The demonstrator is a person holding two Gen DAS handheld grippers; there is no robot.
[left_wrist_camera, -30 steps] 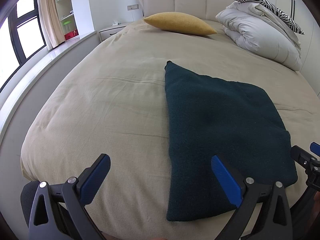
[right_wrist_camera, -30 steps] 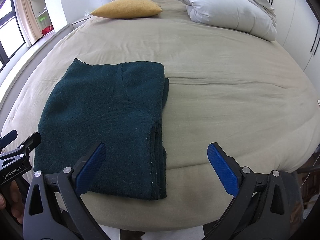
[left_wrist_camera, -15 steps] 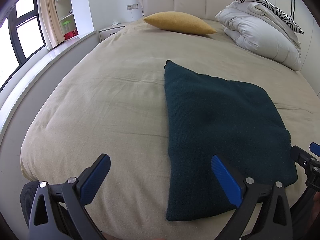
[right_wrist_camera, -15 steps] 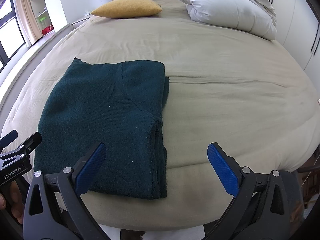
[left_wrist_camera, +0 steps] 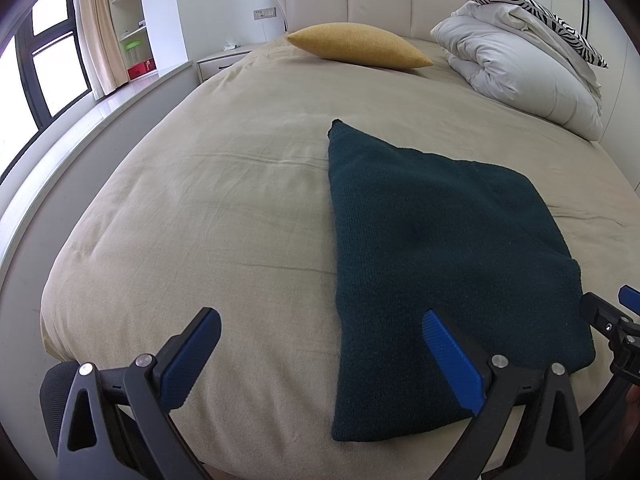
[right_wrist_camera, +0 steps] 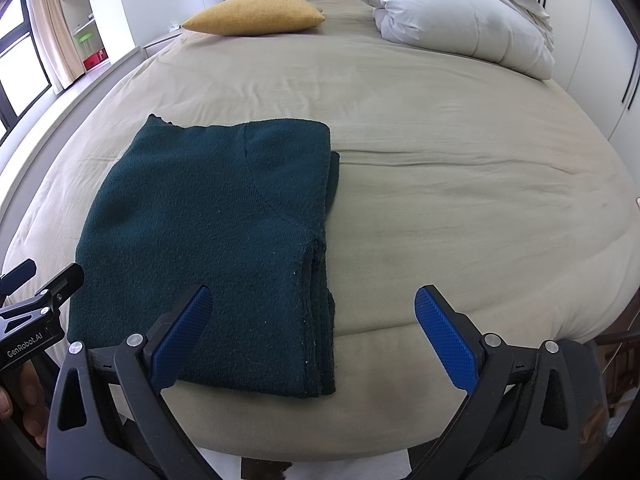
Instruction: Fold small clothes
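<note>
A dark green knit garment (left_wrist_camera: 440, 248) lies folded into a flat rectangle on the beige bed (left_wrist_camera: 224, 208), near its front edge. It also shows in the right wrist view (right_wrist_camera: 216, 224), with stacked layers along its right side. My left gripper (left_wrist_camera: 320, 356) is open and empty, held just in front of the garment's near left corner. My right gripper (right_wrist_camera: 316, 328) is open and empty, held above the garment's near right corner. Each gripper shows at the edge of the other's view.
A yellow pillow (left_wrist_camera: 360, 46) lies at the headboard. A folded white duvet (left_wrist_camera: 520, 68) with a zebra cushion (left_wrist_camera: 532, 4) is piled at the back right. A window ledge (left_wrist_camera: 80, 120) runs along the left; a nightstand (left_wrist_camera: 224, 60) stands beside it.
</note>
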